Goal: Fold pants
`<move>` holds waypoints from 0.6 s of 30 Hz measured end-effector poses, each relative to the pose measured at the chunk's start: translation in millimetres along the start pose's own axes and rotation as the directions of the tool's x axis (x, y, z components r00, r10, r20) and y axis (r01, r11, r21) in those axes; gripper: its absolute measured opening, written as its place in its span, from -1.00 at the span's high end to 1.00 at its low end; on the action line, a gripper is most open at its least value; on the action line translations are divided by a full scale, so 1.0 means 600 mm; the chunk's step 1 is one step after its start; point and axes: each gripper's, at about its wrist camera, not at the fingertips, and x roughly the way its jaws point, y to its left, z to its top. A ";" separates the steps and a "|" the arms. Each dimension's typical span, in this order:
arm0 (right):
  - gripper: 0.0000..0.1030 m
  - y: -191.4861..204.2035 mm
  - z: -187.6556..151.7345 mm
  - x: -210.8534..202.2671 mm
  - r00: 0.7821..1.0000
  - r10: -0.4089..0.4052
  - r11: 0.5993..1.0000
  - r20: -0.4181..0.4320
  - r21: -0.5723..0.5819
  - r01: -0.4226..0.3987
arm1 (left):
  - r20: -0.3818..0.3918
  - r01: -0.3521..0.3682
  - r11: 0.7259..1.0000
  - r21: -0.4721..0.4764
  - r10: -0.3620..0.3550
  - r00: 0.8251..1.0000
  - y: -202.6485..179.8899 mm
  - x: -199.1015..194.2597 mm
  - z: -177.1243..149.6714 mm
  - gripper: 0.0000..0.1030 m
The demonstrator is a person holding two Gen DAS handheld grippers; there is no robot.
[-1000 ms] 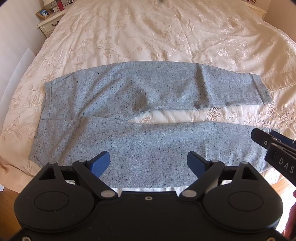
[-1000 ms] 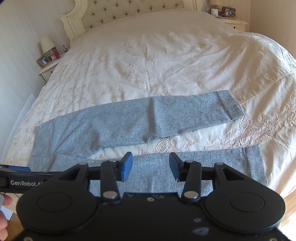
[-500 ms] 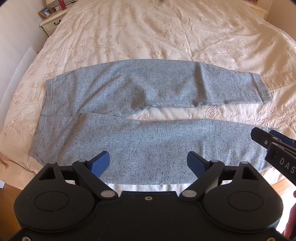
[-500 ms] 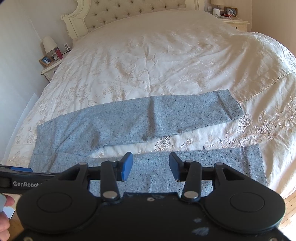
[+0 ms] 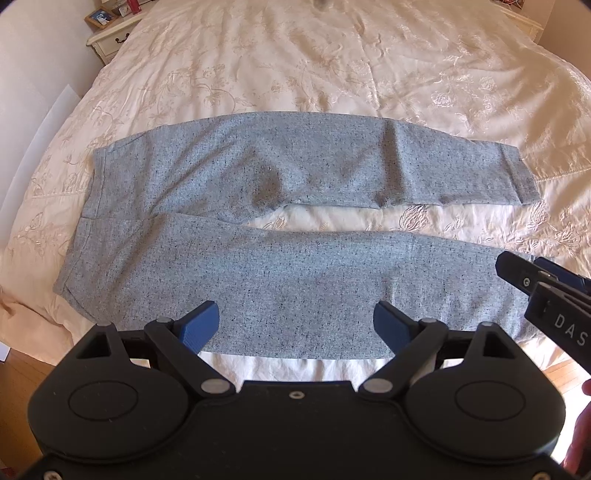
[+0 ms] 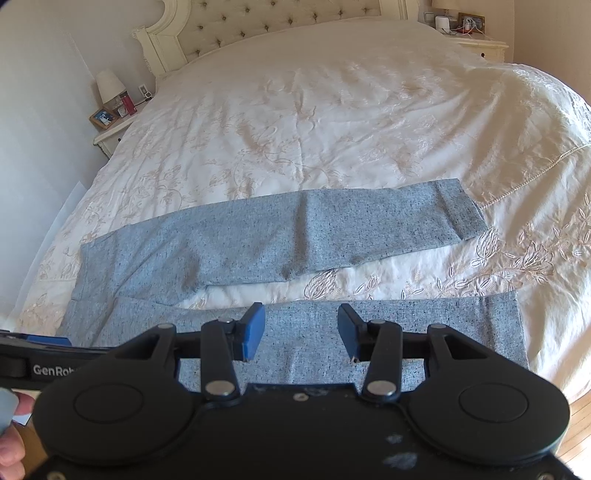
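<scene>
Grey speckled pants (image 5: 280, 177) lie flat across the cream bedspread, waistband at the left, both legs spread apart and running to the right; they also show in the right wrist view (image 6: 258, 240). My left gripper (image 5: 295, 325) is open and empty, hovering above the near leg close to the bed's front edge. My right gripper (image 6: 301, 326) is open and empty above the near leg, further right toward the cuff (image 6: 502, 325). Its body shows at the right edge of the left wrist view (image 5: 546, 291).
The bed (image 6: 332, 110) has an embroidered cream cover and a tufted headboard (image 6: 280, 22). Nightstands stand at the far left (image 6: 110, 133) and far right (image 6: 476, 40). Wooden floor (image 5: 565, 369) shows below the bed's front edge.
The left wrist view has shifted slightly, so the pants sit a little higher in frame. The right gripper has lifted slightly. Both grippers stay open; the pants have not moved.
</scene>
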 end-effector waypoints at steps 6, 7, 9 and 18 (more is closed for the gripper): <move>0.09 -0.011 0.004 0.011 1.000 -0.003 1.000 -0.018 -0.005 0.003 | -0.018 0.012 1.000 0.013 -0.012 1.000 -0.012 0.008 0.003 -0.76; 0.09 -0.012 0.005 0.014 1.000 -0.003 1.000 -0.022 -0.007 0.003 | -0.022 0.014 1.000 0.013 -0.014 1.000 -0.012 0.011 0.004 -0.75; 0.09 -0.012 0.007 0.021 1.000 -0.007 1.000 -0.028 -0.011 0.007 | -0.026 0.021 1.000 0.015 -0.020 0.999 -0.013 0.016 0.007 -0.72; 0.09 -0.020 0.029 0.088 0.984 -0.137 0.990 -0.113 0.003 0.138 | -0.039 -0.004 1.000 0.018 0.005 0.999 0.000 0.056 0.049 -0.71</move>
